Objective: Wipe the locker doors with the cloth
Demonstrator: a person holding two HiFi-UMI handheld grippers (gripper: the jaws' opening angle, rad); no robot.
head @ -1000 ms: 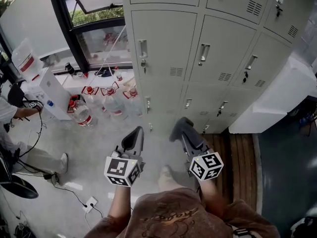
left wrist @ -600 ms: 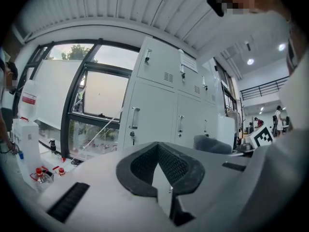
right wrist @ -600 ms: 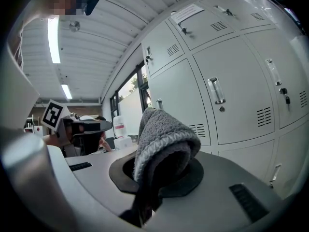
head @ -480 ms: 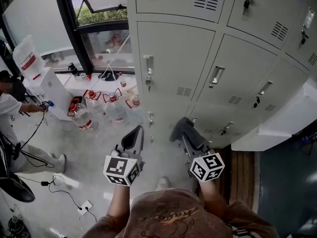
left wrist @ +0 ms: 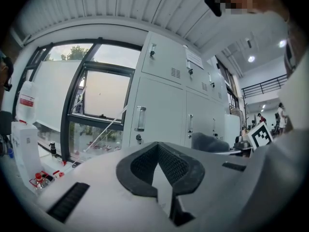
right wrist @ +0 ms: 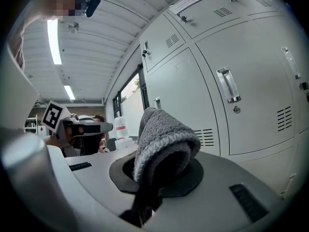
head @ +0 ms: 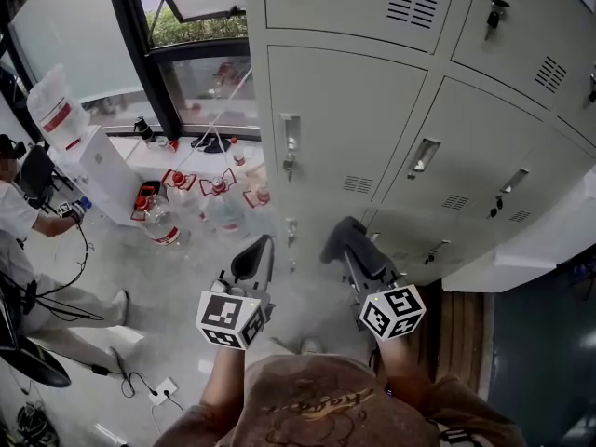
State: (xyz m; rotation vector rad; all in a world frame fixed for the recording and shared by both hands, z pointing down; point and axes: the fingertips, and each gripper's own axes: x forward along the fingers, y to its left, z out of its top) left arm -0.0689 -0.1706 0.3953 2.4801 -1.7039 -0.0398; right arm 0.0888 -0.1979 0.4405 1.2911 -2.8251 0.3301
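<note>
As the right gripper (head: 345,242) clenches a fuzzy folded cloth (right wrist: 164,141) before the smooth metal lockers (head: 354,119), the left gripper (head: 253,257) is closed, empty; plastic bottles (head: 160,223) stand left of the lockers.

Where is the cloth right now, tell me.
The grey cloth is clamped in the right gripper, right of centre in the head view, held up before the locker doors.
</note>
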